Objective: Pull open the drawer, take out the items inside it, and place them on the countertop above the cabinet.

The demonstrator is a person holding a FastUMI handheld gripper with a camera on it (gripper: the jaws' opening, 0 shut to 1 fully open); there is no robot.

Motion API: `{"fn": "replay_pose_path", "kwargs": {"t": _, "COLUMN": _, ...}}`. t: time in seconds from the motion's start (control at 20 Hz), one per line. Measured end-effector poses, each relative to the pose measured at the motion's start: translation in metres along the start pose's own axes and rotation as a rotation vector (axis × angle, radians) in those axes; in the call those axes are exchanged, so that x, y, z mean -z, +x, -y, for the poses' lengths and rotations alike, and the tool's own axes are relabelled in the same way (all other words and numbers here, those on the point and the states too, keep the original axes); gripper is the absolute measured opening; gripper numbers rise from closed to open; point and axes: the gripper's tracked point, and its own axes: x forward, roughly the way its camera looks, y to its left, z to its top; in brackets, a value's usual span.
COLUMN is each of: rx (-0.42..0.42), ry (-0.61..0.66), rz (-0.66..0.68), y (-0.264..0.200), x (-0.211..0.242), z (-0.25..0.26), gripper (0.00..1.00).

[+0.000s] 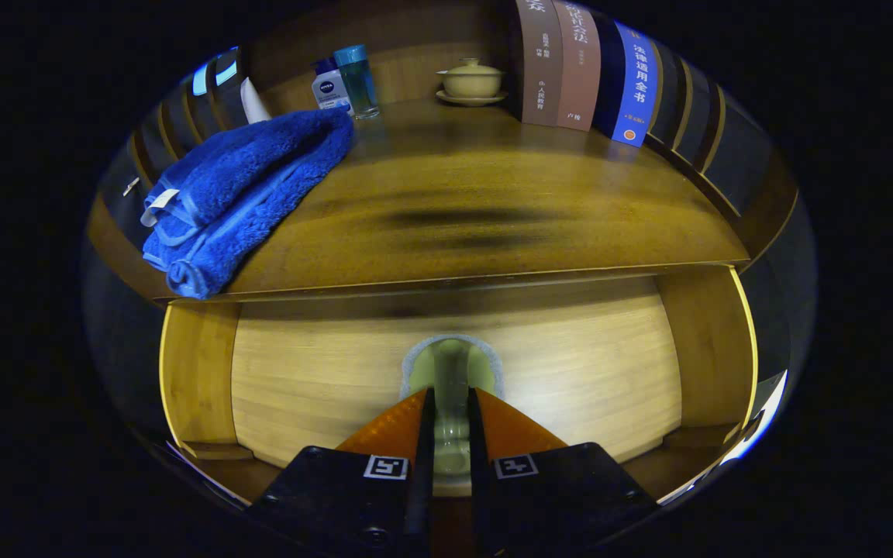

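The wooden drawer [322, 372] stands pulled open below the countertop [493, 209], its pale floor and both side walls showing. My gripper [451, 399] is over the drawer's middle, shut on a pale green item with a grey fuzzy edge [450, 360]. The item runs between both fingers and sticks out just ahead of the tips; what it is I cannot tell. A folded blue towel [241, 190] lies on the countertop's left part, overhanging its front edge.
At the back of the countertop stand a small white bottle [329, 87], a blue-capped clear bottle [358, 79] and a lidded beige tea bowl on a saucer [471, 80]. A row of upright books [582, 66] lines the back right.
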Motion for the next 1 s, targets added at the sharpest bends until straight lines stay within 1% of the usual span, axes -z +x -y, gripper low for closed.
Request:
{"fn": "replay_pose_path", "kwargs": {"t": 0.1, "rx": -0.022, "ry": -0.006, "rz": 0.014, "y": -0.017, "x": 0.000, "z": -0.005, "gripper": 0.25}}
{"fn": "replay_pose_path", "kwargs": {"t": 0.3, "rx": -0.031, "ry": -0.015, "rz": 0.045, "y": -0.047, "x": -0.002, "z": -0.009, "gripper": 0.26}}
{"fn": "replay_pose_path", "kwargs": {"t": 0.55, "rx": -0.043, "ry": -0.007, "rz": 0.092, "y": -0.091, "x": -0.018, "z": -0.011, "gripper": 0.25}}
{"fn": "replay_pose_path", "kwargs": {"t": 0.8, "rx": -0.063, "ry": -0.010, "rz": 0.163, "y": -0.134, "x": -0.051, "z": -0.015, "gripper": 0.25}}
{"fn": "replay_pose_path", "kwargs": {"t": 0.9, "rx": -0.055, "ry": -0.009, "rz": 0.189, "y": -0.138, "x": -0.071, "z": -0.015, "gripper": 0.25}}
{"fn": "replay_pose_path", "kwargs": {"t": 1.0, "rx": -0.040, "ry": 0.002, "rz": 0.203, "y": -0.132, "x": -0.092, "z": -0.013, "gripper": 0.25}}
